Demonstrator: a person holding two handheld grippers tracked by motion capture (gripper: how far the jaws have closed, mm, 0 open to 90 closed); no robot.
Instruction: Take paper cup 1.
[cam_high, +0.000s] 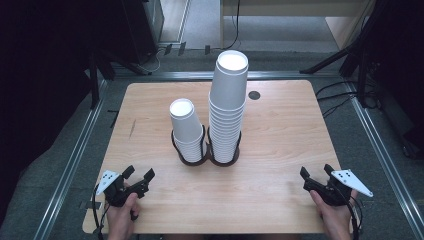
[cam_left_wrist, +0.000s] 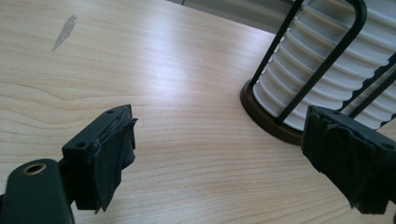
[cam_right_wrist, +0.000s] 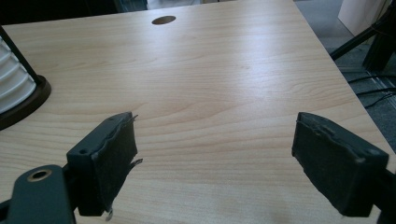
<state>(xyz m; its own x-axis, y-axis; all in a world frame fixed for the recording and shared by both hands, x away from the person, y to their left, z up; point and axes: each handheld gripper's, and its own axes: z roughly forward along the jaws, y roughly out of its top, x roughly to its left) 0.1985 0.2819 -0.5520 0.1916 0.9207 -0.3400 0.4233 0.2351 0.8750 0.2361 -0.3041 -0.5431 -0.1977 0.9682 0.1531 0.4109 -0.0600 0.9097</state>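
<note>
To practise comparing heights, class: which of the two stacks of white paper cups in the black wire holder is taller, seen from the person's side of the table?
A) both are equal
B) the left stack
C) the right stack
C: in the high view the right stack rises well above the left stack beside it in the holder.

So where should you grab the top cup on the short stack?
Probably by its side wall, just under its closed top, on the short stack. It sits upside down, clear above the holder's wires. The left tongs, open and nearest, could come in level from the left.
</note>
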